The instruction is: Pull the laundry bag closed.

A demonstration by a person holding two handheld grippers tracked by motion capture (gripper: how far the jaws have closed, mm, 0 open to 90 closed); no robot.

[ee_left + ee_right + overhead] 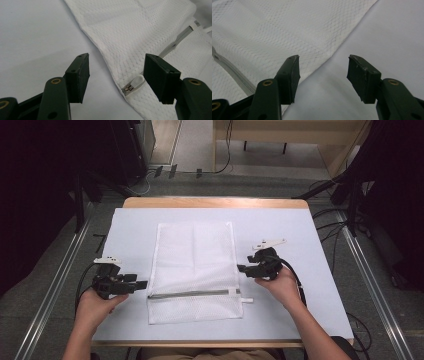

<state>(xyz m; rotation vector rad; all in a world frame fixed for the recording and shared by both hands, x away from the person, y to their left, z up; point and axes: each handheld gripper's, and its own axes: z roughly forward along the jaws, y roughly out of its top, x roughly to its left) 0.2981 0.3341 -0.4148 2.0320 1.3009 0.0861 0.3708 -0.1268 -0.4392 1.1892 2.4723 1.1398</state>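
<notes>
White mesh, finely woven, makes up the laundry bag (194,270) that lies flat in the middle of the table (300,227) on its pale cover, long side running away from the person. A grey zipper (192,294) crosses the bag near its close end, and the white zipper pull (137,81) sits at the bag's left edge. The left gripper (141,284) rests just beside that edge at zipper level; its jaws stand apart with nothing clamped, one over the bare cover, the other over the mesh next to the pull. The right gripper (242,268) is held just off the bag's right edge, a little farther up than the zipper. Its jaws are also apart and empty, straddling the edge of the mesh.
</notes>
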